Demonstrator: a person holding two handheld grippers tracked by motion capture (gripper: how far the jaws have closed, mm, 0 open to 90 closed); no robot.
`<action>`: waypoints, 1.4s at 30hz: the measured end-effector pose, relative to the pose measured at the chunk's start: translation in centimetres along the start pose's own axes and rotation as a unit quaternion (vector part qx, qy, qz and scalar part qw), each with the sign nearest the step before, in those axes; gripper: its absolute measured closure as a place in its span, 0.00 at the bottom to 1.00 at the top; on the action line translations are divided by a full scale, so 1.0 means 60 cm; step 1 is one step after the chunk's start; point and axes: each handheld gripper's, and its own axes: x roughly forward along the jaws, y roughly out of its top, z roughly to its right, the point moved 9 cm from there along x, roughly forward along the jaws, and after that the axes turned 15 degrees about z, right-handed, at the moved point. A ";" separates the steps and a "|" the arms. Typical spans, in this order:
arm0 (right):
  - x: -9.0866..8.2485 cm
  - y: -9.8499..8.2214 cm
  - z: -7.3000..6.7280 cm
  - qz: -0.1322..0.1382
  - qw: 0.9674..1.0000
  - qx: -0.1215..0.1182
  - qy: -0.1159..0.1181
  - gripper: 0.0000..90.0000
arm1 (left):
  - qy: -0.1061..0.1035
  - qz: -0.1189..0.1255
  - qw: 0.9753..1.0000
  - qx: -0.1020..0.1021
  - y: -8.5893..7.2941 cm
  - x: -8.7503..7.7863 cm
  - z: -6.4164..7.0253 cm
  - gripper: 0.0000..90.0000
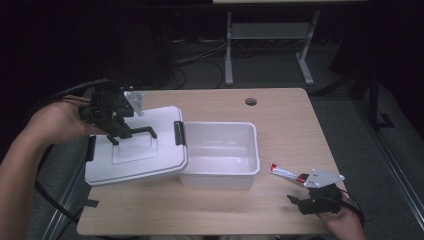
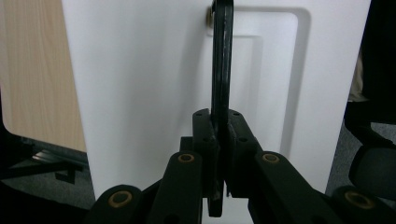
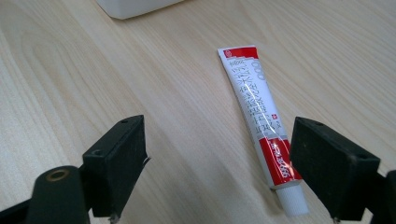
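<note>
The left tongs (image 1: 119,131) were clamped on the black handle (image 1: 142,132) of a white lid (image 1: 135,160), the two jaws pressed tight against either side of the thin handle bar. In the left gripper view the handle (image 2: 222,70) ran straight up from between the jaws, across the lid (image 2: 140,93) and its shallow rectangular recess. The lid was tilted and sat off to the left of a white open bin (image 1: 220,152), its right edge overlapping the bin's left rim, with a black latch (image 1: 179,133) at that edge. Part of the lid hung past the left edge of the wooden surface (image 1: 285,125).

The right tongs (image 1: 306,199) were spread wide and held nothing, low over the surface near its front right corner. A red and white tube (image 1: 284,173) lay flat on the surface just beside them, to the right of the bin and apart from it. In the right gripper view the tube (image 3: 259,112) lay lengthwise with its white cap (image 3: 293,201) toward the camera, the cap end close to the inner face of the jaw on the right of that view; I could not tell whether they touched. The jaw on the left of that view stood well apart from the tube, bare wood between them. A corner of the bin (image 3: 135,7) showed at the top of that view
</note>
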 end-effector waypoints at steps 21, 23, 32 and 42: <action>0.001 0.000 -0.002 -0.002 1.000 0.001 -0.002 0.20 | -0.001 -0.023 0.999 -0.038 -0.117 0.032 0.010 0.94; 0.001 0.000 -0.001 -0.002 1.000 0.001 -0.002 0.20 | -0.001 -0.024 0.999 -0.041 -0.121 0.037 0.010 0.94; 0.001 -0.002 0.000 -0.001 1.000 0.000 -0.002 0.20 | -0.015 -0.042 0.998 -0.047 -0.147 0.091 0.011 0.94; -0.001 -0.004 0.001 -0.002 1.000 0.001 -0.003 0.20 | -0.027 -0.050 0.997 -0.045 -0.162 0.151 0.011 0.94</action>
